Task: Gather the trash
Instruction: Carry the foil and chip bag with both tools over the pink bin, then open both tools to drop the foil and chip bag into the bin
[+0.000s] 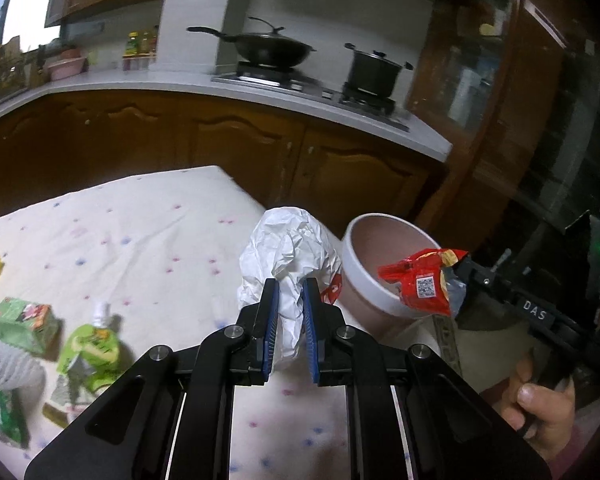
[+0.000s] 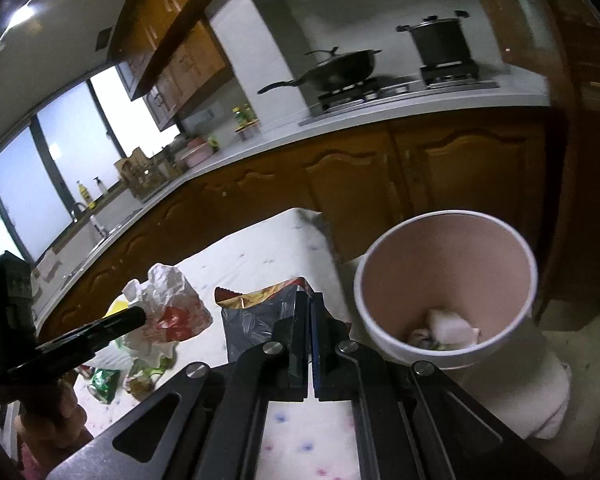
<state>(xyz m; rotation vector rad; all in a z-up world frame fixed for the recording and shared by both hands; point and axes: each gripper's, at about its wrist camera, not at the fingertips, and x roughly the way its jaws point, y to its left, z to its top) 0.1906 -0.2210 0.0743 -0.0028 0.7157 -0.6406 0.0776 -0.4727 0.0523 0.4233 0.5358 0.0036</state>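
Nearest, the left gripper (image 1: 291, 300) pinches a crumpled white wrapper (image 1: 288, 256) above the spotted tablecloth (image 1: 140, 220), while the right gripper (image 2: 310, 308), jaws clamped on a red snack packet (image 2: 260, 300), holds it beside the white bin (image 2: 446, 280) beyond, seemingly ready for dropping in.
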